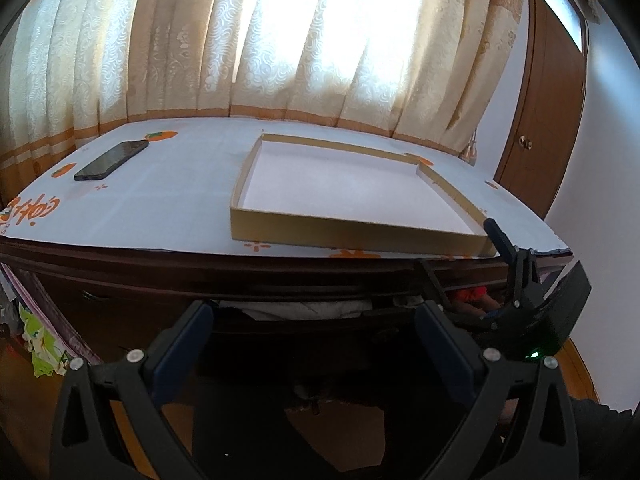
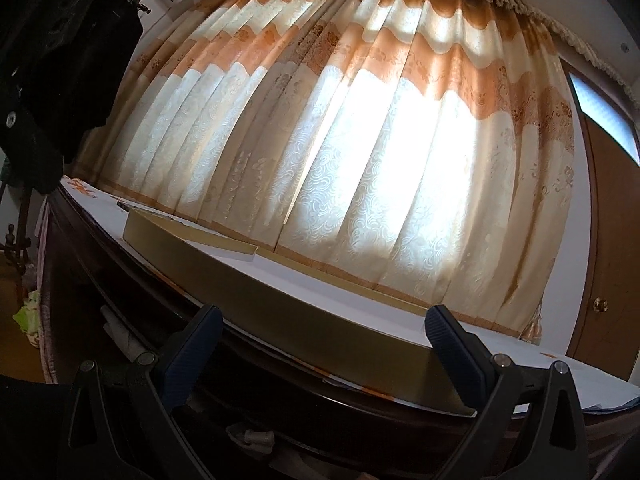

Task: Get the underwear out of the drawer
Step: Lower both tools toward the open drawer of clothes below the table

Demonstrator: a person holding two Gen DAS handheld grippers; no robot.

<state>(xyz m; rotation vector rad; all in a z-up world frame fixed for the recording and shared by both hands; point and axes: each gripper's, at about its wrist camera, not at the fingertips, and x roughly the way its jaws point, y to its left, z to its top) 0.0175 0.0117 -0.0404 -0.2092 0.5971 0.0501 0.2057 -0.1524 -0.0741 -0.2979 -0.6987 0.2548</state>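
We find both the left gripper (image 1: 314, 320) and right gripper (image 2: 324, 326) with fingers apart, empty. Clothing, presumably underwear (image 1: 296, 308), lies in the slightly open drawer (image 1: 280, 316) under the worktop (image 1: 168, 192). Soft, light; pinch a raised fold.

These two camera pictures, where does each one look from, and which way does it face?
Left wrist view: sits on the left hand-held gripper, open, facing the dresser's slightly open drawer; the right hand-held gripper shows at right.
Right wrist view: sits on the right hand-held gripper, open, lower, looking up over the dresser edge at the curtain.
Both show the shallow cardboard box and curtain.
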